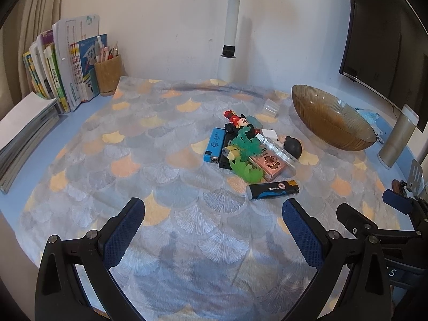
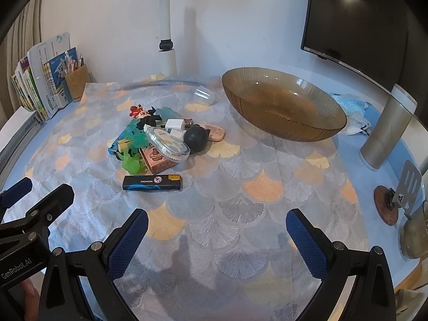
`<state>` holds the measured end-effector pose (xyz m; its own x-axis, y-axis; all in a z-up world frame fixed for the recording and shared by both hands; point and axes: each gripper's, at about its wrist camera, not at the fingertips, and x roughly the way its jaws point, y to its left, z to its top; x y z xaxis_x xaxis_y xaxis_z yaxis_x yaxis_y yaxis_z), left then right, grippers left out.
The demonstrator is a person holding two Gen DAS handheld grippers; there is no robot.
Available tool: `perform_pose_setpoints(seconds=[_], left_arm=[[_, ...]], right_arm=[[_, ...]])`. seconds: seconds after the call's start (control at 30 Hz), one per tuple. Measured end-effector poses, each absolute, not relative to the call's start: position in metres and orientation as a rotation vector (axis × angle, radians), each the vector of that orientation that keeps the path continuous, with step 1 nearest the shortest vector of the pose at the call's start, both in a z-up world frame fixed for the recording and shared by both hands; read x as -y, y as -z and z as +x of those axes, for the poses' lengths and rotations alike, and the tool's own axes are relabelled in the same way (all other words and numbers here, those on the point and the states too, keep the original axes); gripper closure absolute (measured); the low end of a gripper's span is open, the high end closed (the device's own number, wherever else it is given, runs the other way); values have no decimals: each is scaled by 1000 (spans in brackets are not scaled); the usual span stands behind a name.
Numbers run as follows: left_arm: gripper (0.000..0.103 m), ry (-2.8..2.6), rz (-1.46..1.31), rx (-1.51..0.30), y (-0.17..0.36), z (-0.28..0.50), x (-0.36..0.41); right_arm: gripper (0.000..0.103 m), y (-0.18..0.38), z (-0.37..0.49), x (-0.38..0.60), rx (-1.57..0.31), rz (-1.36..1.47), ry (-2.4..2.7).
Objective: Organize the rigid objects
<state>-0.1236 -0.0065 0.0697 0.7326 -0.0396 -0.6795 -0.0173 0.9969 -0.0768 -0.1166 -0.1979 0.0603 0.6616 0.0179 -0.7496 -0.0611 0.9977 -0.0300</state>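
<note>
Both claws, left claw (image 1: pixel 214 214) and right claw (image 2: pixel 216 224), hover spread and empty; reaching at 11 o'clock for the black lighter (image 2: pixel 152 182) risks toppling the toy pile (image 2: pixel 160 139) beside the amber bowl (image 2: pixel 283 107).

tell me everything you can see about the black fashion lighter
The black lighter is a slim rectangular bar, glossy like plastic, with blue wave shapes, white "FASHION" lettering, a small round emblem and a yellow-and-black cap end. It lies flat on its side on the patterned cloth, at the near edge of the toy pile and apart from it. Nothing grips it; both grippers are open, short of it.
</note>
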Motion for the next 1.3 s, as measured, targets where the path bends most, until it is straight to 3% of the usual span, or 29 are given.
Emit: perform_pose_setpoints(seconds=[1.3], left_arm=[[1, 115, -153, -842, -57, -100, -11]], right_arm=[[0, -58, -109, 185, -842, -77, -141]])
